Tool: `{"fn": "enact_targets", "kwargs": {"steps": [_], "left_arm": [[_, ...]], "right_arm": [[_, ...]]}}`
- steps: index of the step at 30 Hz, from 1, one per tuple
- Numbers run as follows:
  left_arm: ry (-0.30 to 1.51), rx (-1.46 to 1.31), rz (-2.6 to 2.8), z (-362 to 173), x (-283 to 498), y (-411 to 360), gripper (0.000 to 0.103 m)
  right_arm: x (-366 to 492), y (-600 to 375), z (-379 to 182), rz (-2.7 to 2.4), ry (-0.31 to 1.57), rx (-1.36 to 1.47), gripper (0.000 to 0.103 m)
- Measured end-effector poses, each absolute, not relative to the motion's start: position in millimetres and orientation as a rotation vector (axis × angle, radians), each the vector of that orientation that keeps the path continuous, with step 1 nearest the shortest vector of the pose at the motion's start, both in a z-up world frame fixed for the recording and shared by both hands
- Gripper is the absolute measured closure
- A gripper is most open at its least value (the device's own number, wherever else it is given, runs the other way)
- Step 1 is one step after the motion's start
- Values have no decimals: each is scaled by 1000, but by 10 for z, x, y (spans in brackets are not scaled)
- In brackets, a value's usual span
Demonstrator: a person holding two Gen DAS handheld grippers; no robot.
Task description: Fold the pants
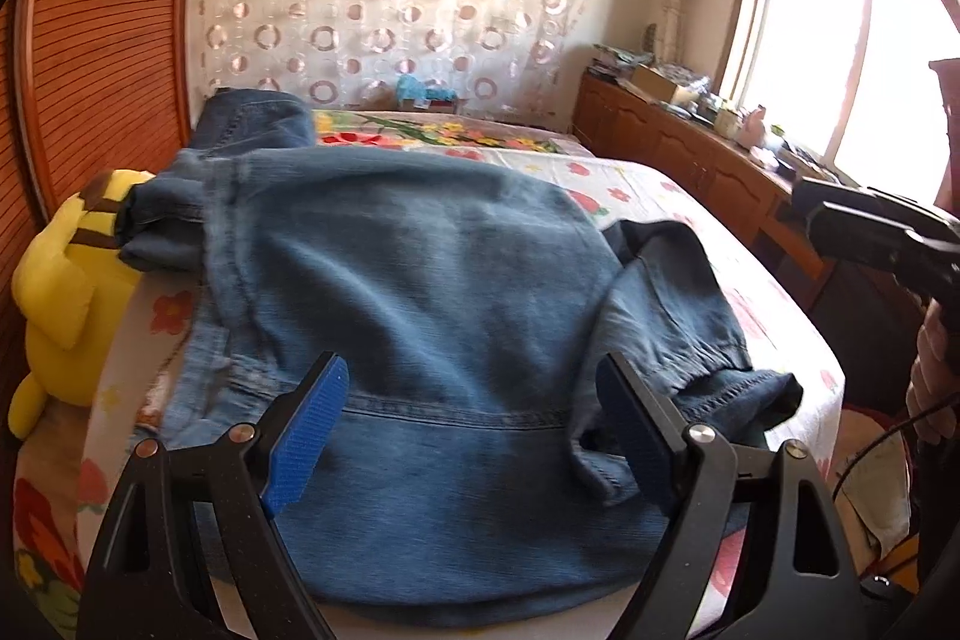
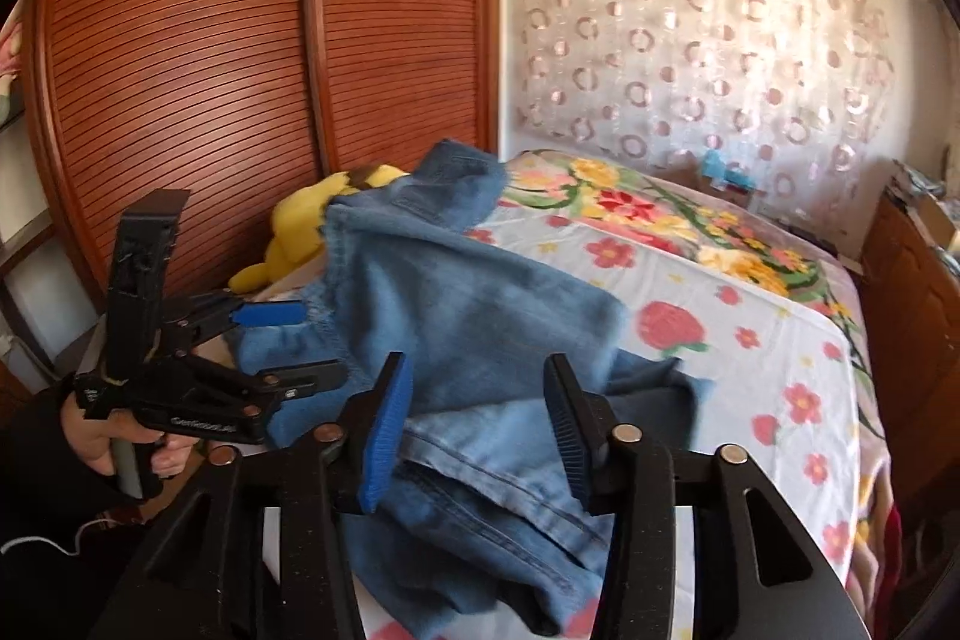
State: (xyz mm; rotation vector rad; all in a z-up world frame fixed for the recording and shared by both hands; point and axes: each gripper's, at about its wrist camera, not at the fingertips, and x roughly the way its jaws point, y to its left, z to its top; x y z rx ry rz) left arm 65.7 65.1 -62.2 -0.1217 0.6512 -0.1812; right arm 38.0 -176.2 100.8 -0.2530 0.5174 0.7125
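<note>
Blue denim pants (image 1: 420, 268) lie folded over in a rumpled heap at the near end of the bed, with a cuffed leg end (image 1: 738, 388) sticking out to the right. My left gripper (image 1: 474, 418) hovers open over the near edge of the denim, and its blue pads (image 1: 312, 424) touch nothing. In the right wrist view the pants (image 2: 468, 310) spread ahead, and my right gripper (image 2: 477, 430) stands open above a folded layer. Denim shows in the gap, but the pads do not press on it. The left gripper (image 2: 300, 343) appears at the left there, held by a hand.
The bed (image 2: 720, 310) has a floral sheet. A yellow plush toy (image 1: 66, 280) sits at its left edge against slatted wooden wardrobe doors (image 2: 210, 70). A low wooden cabinet (image 1: 690, 148) cluttered with items runs along the right under a bright window (image 1: 870, 40).
</note>
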Motion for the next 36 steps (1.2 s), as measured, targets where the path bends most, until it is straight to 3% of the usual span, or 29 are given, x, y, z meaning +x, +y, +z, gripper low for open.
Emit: {"fn": "enact_targets", "kwargs": {"steps": [9,13,17,20,24,30,32,34,35,36], "left_arm": [[687,-54,-264,-701,679,291,18],[720,-33,-285,-786,695,202,18],[736,-35,-322,-846,672,169,19],[736,-32,-332,-858,654,168,40],[745,-29,-336,-891,662,189,59],[750,-27,-339,-923,666,204,62],[746,-20,-337,-920,665,189,64],[743,-13,-343,-915,669,179,69],[740,-8,-344,-907,668,167,73],[734,4,-346,-889,665,150,75]], "right_arm": [[409,-1978,765,554,552,-238,54],[456,-2006,622,513,602,-200,45],[502,-1954,505,510,652,-149,44],[505,-1858,424,529,682,-120,44],[506,-1782,341,551,723,-93,44],[430,-1775,234,581,764,-69,44],[425,-1753,253,589,759,-59,50],[485,-1748,256,607,757,-52,71],[499,-1738,266,615,753,-53,75],[522,-1746,247,623,747,-54,93]]}}
